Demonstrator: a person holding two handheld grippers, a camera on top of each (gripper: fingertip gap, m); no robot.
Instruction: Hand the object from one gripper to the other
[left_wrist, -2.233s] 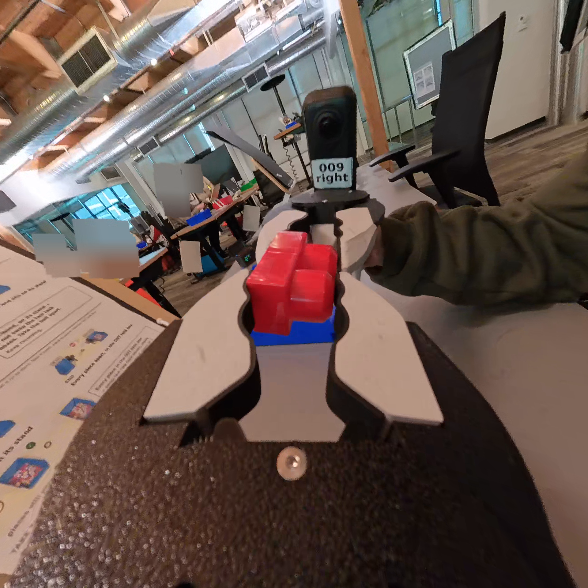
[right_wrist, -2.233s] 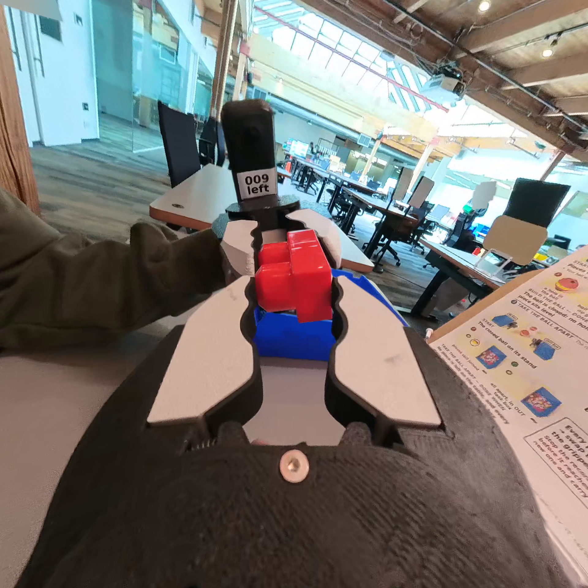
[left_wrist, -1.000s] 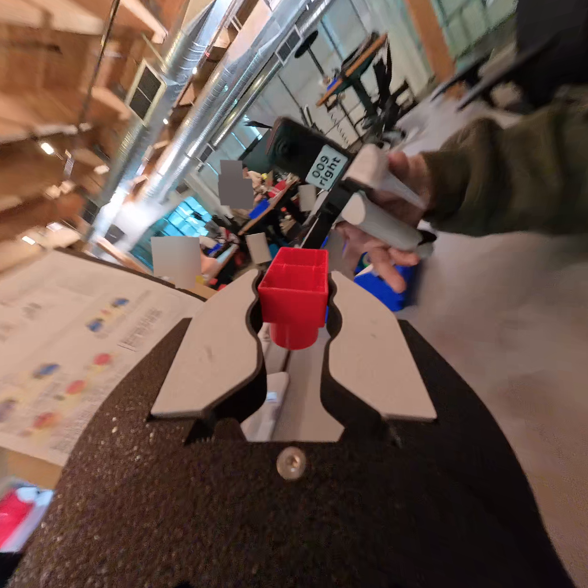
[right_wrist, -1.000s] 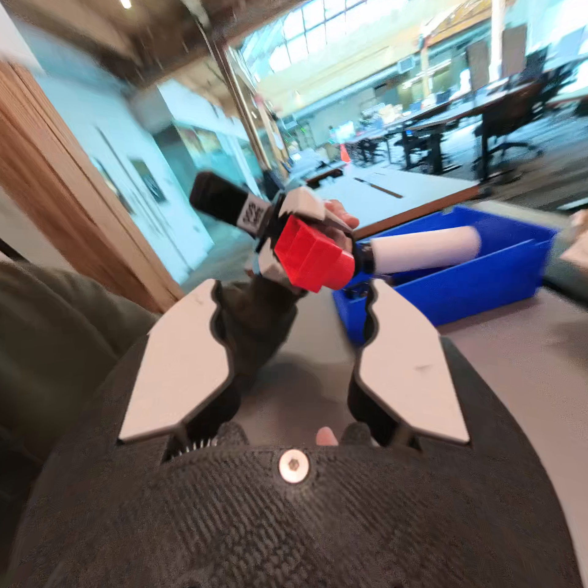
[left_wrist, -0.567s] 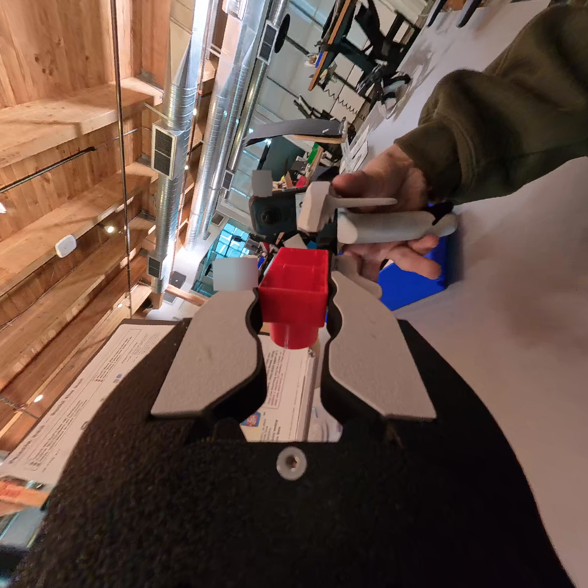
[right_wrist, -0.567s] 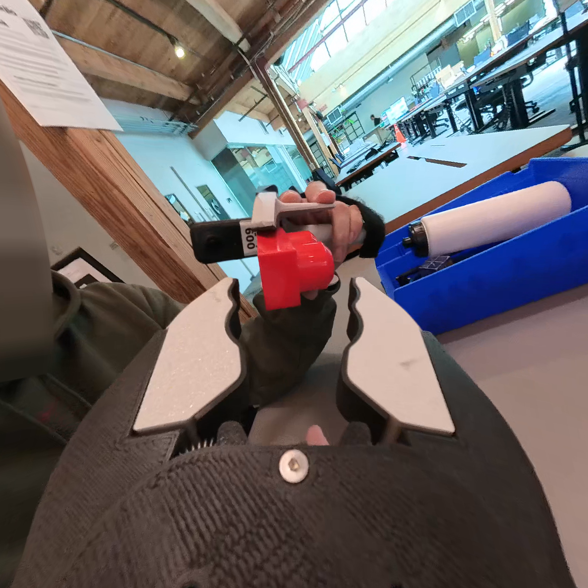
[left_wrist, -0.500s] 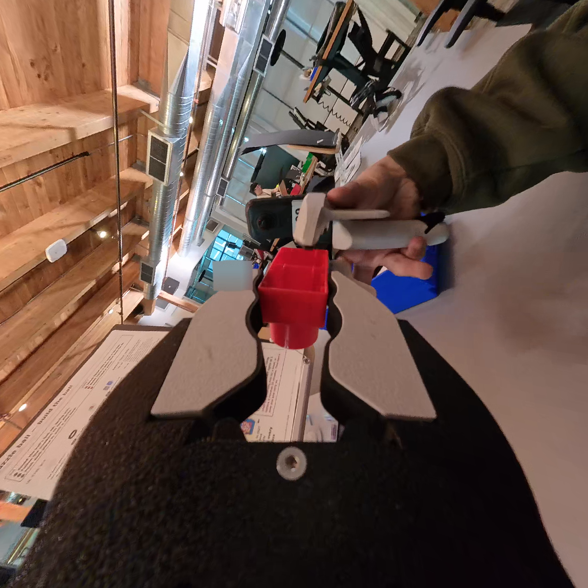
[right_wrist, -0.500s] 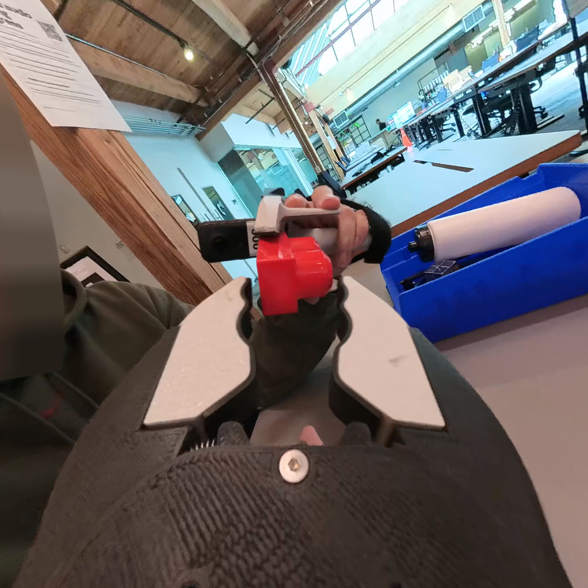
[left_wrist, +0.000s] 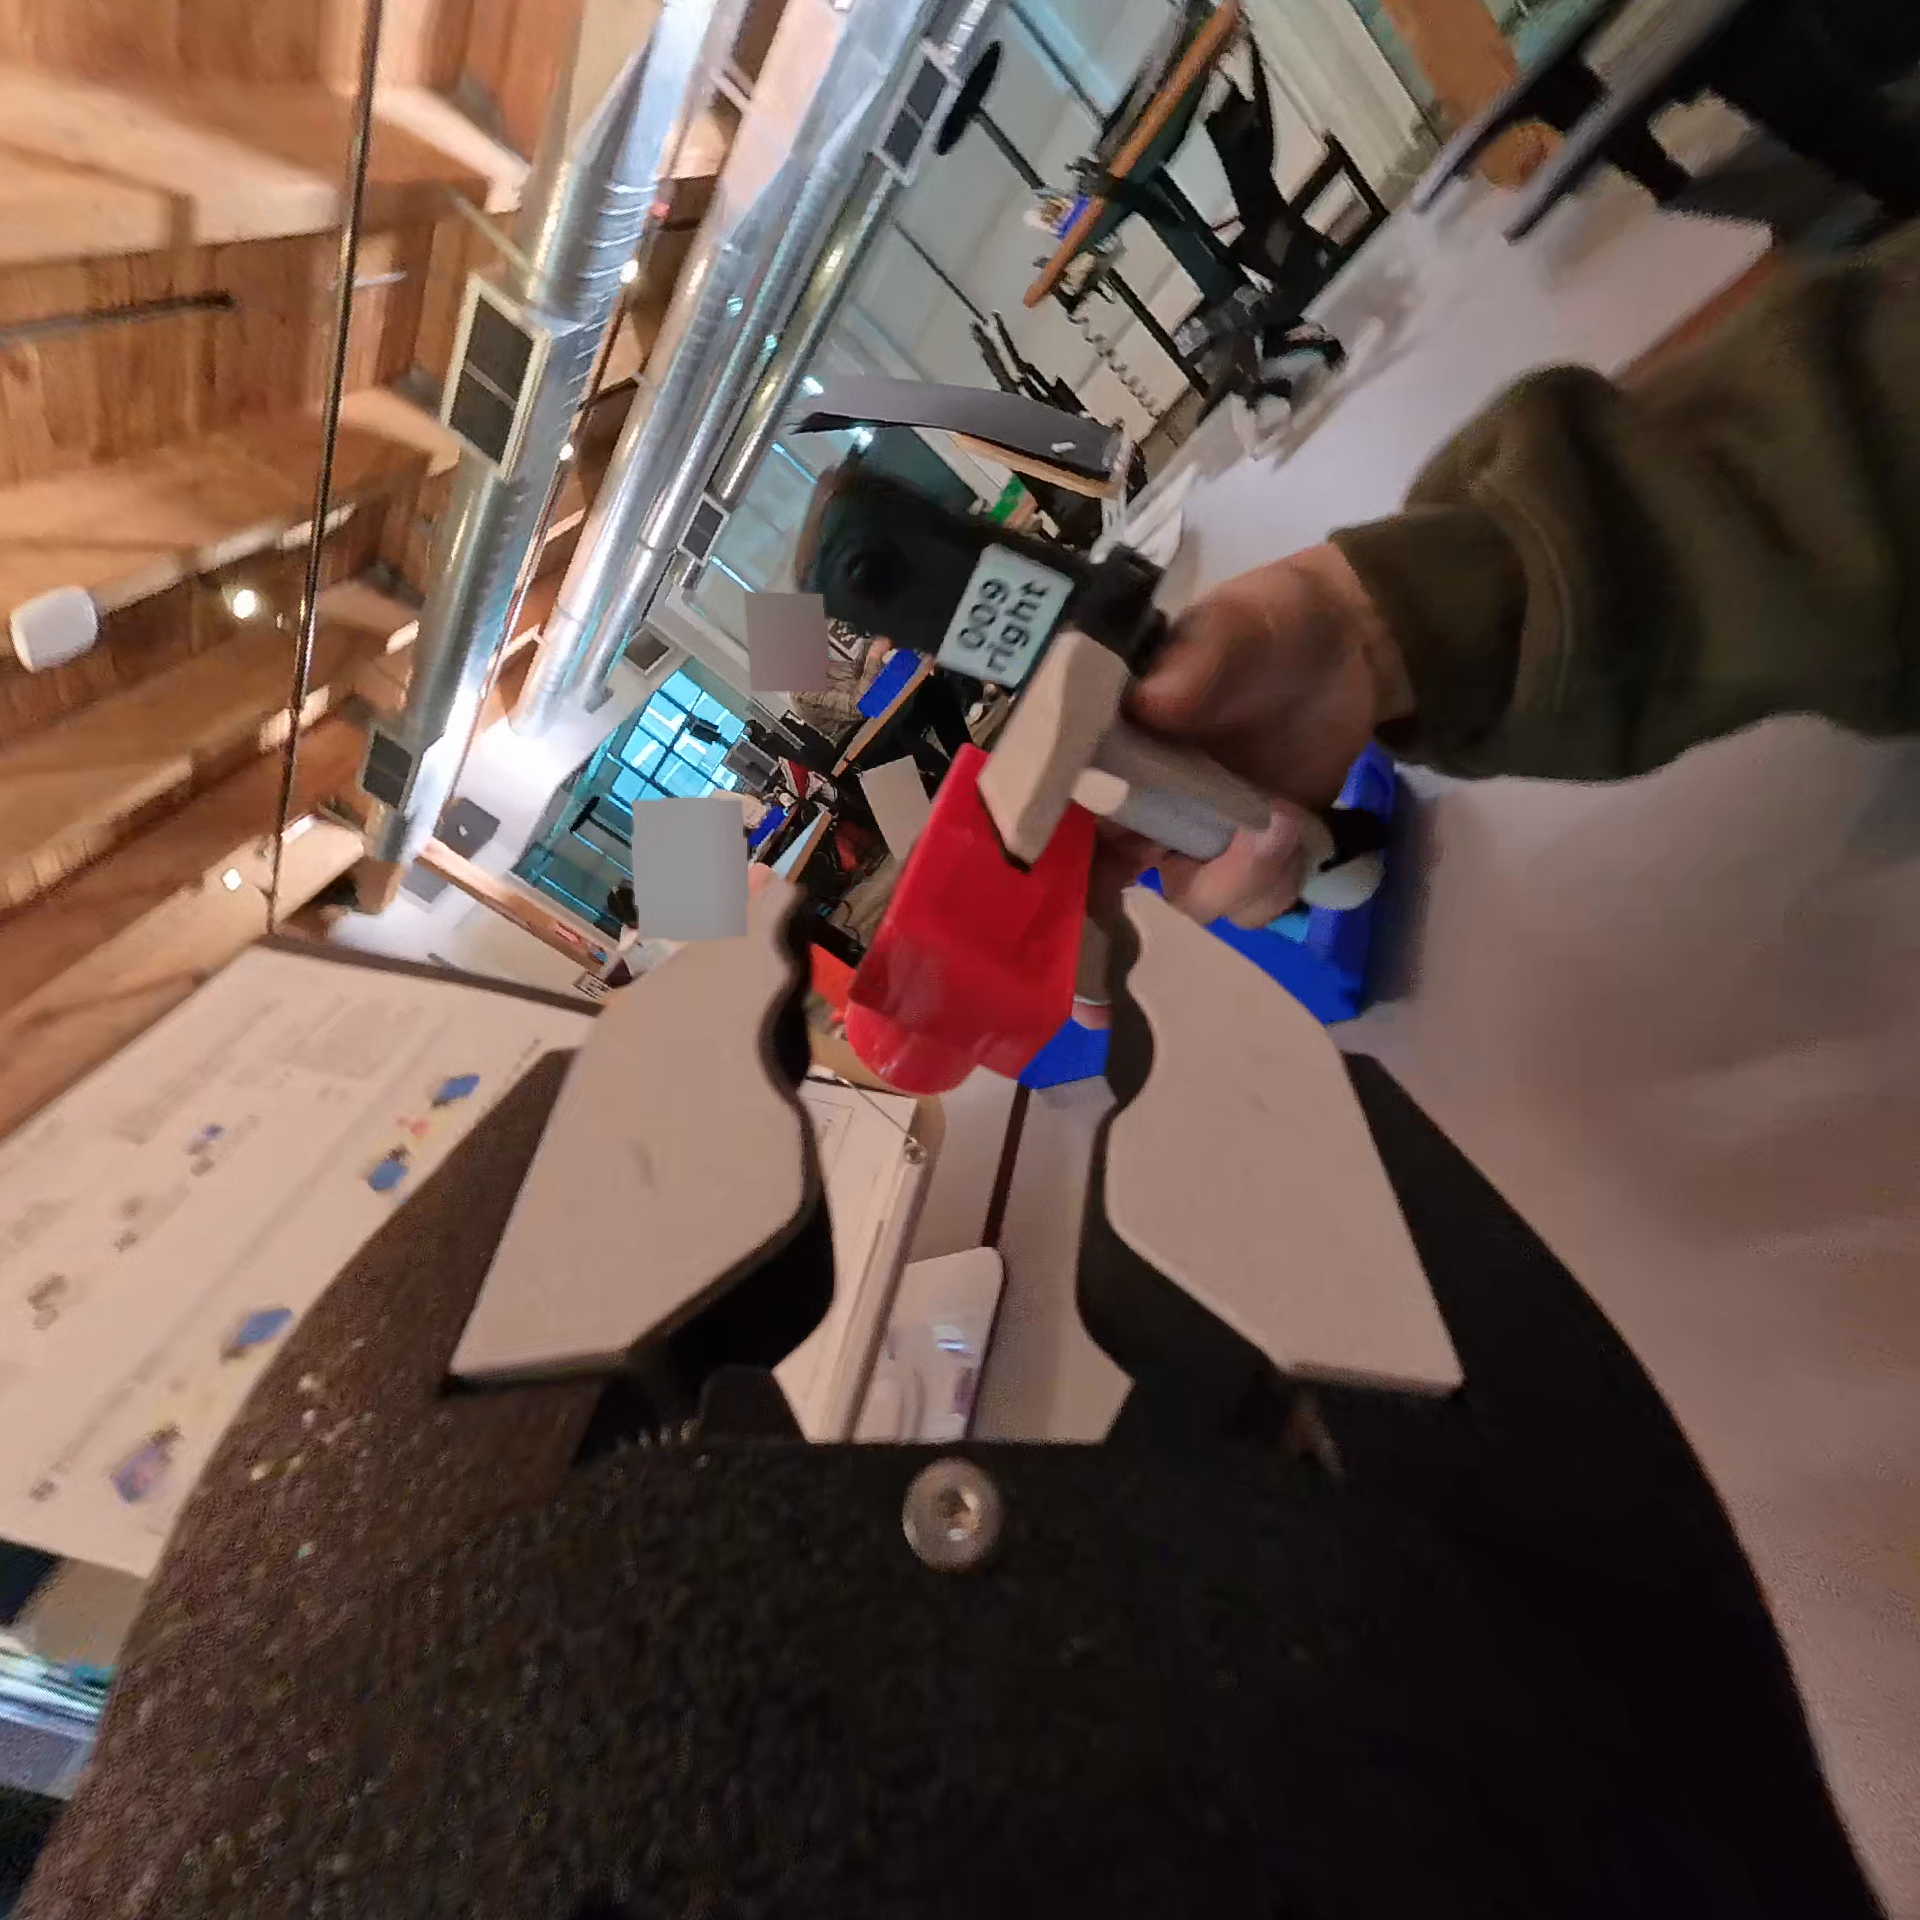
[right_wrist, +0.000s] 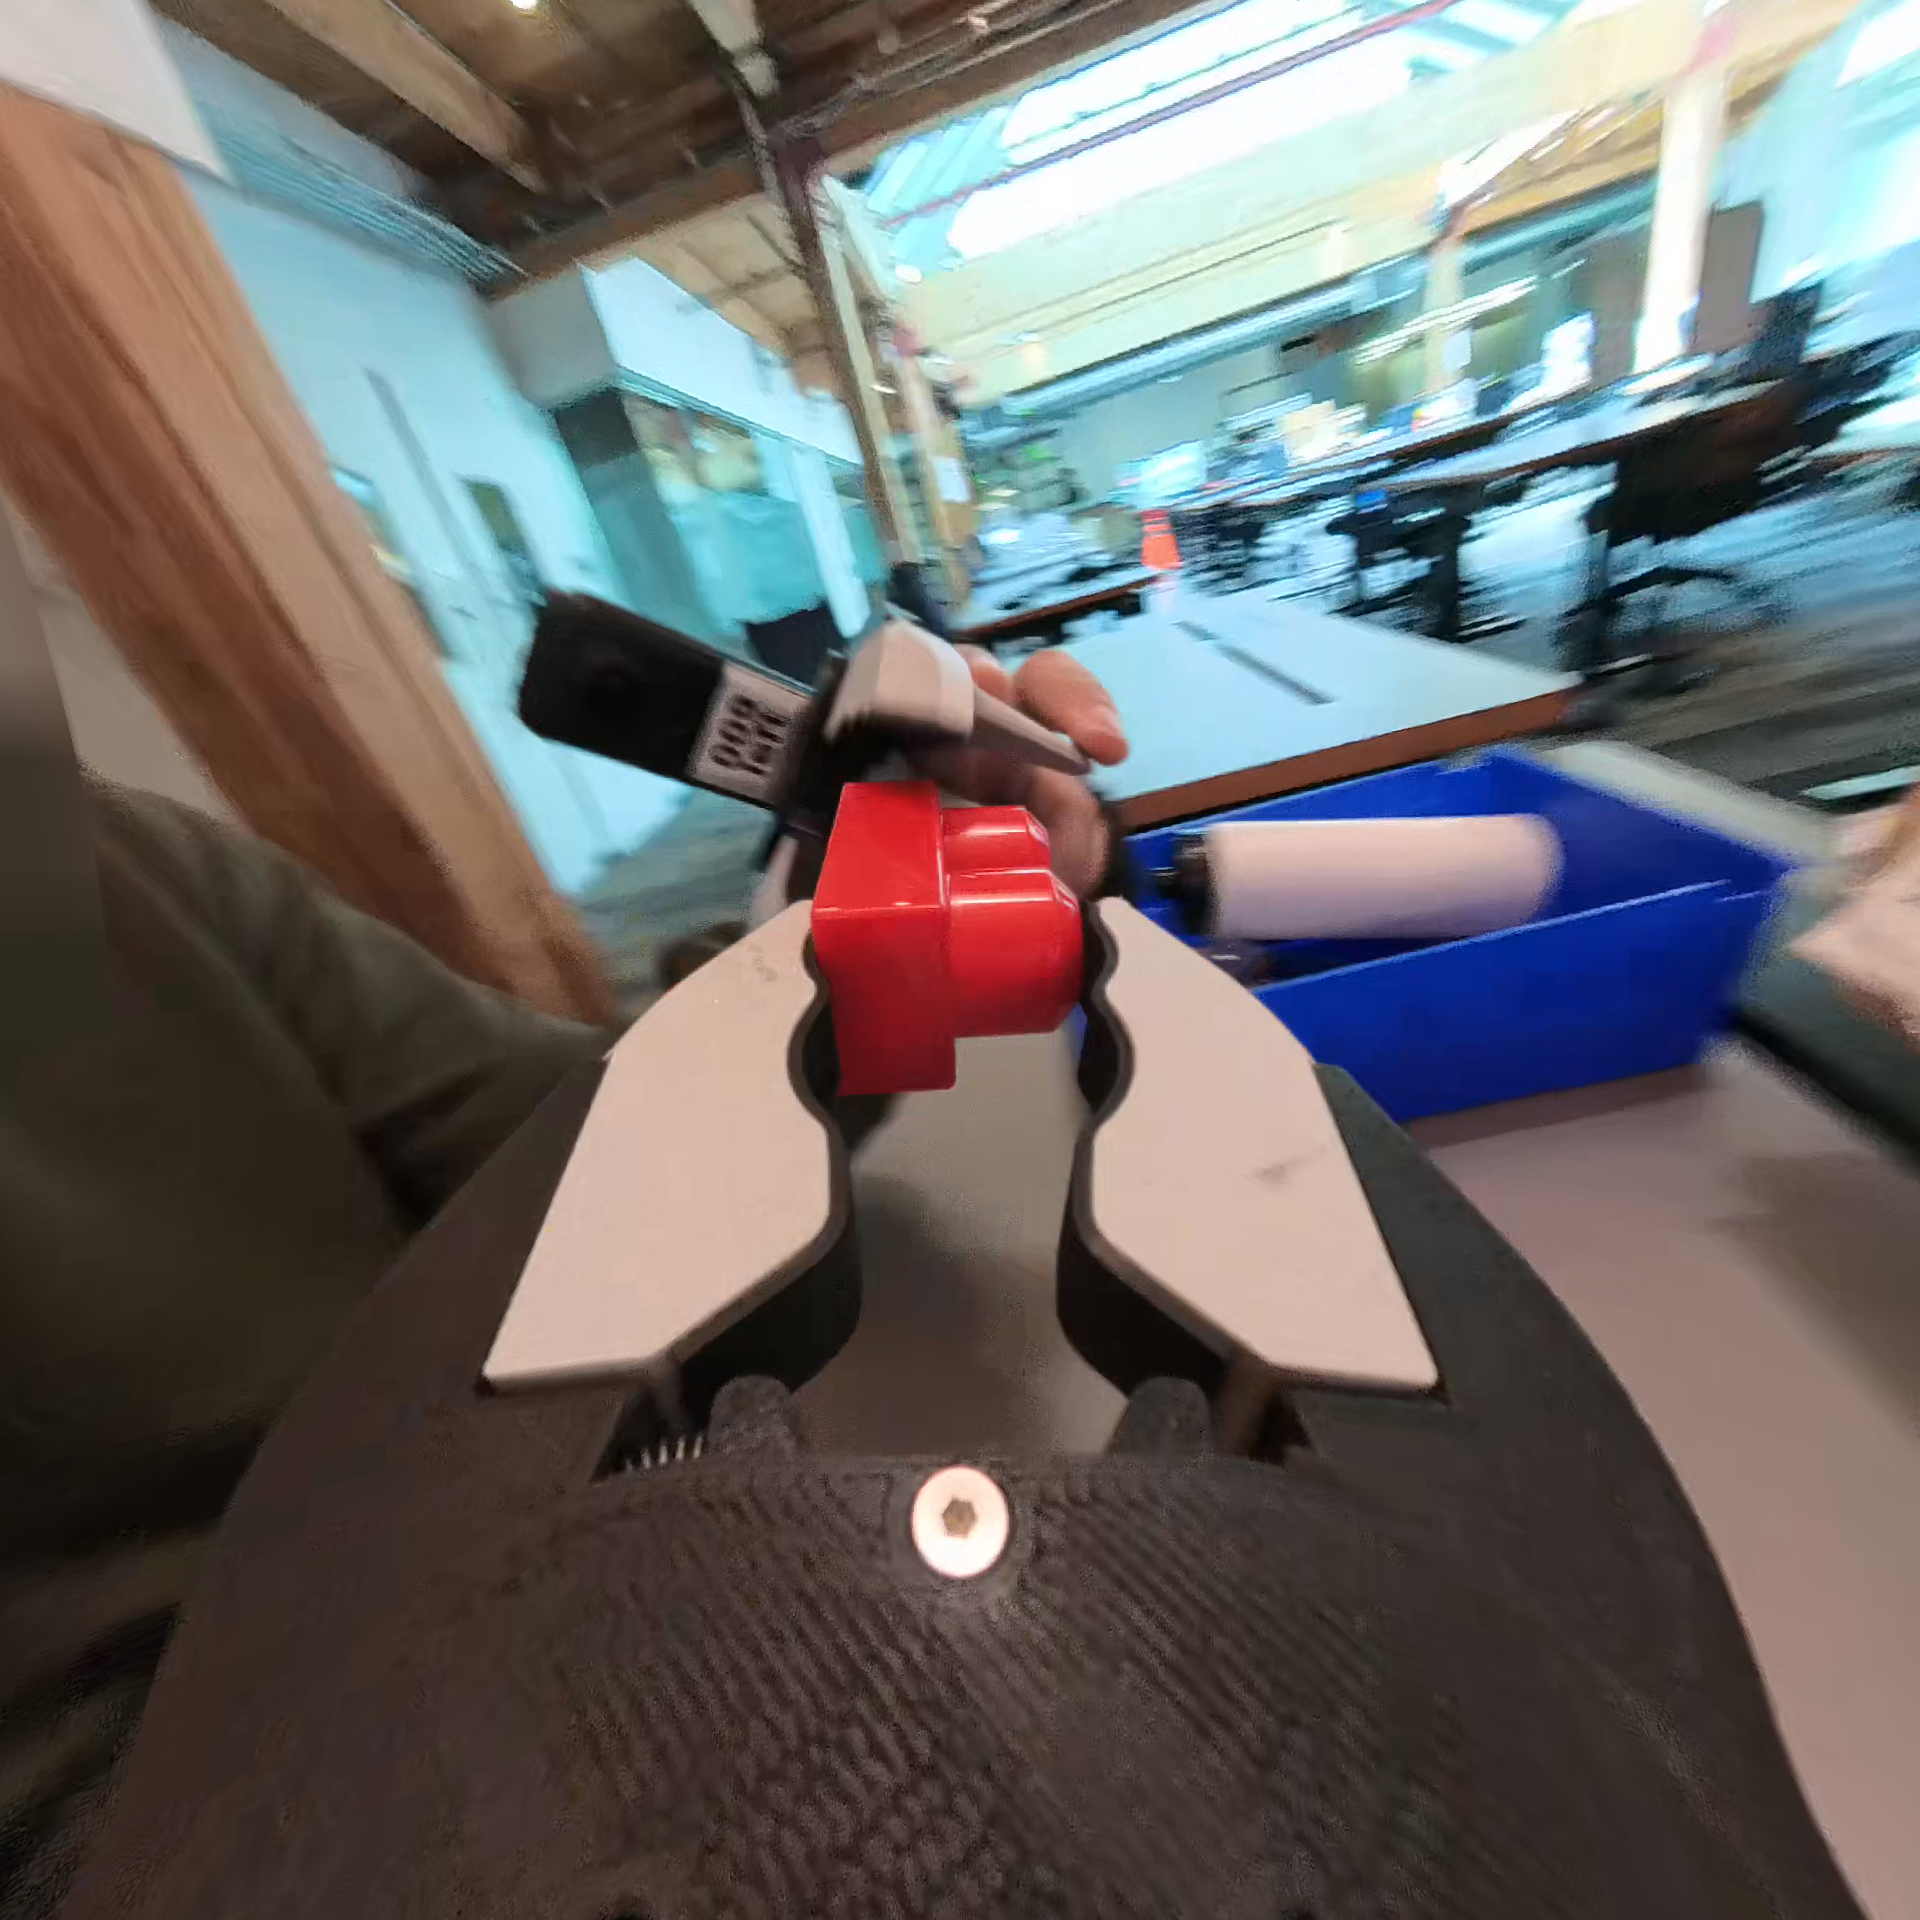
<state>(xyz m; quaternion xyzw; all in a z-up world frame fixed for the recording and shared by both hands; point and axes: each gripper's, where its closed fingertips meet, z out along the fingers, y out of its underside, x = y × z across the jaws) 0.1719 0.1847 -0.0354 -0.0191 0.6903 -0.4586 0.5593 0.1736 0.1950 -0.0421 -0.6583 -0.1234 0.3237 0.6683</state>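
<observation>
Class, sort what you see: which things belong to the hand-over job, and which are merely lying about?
Part of the job:
red plastic block, gripped by the right claw
left claw, open

Lying about:
blue plastic bin
white cylinder inside it
printed paper sheet
grey tabletop

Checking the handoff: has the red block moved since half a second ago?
Yes: the red block drew forward, free of the open left tool, into the right tool.
</observation>
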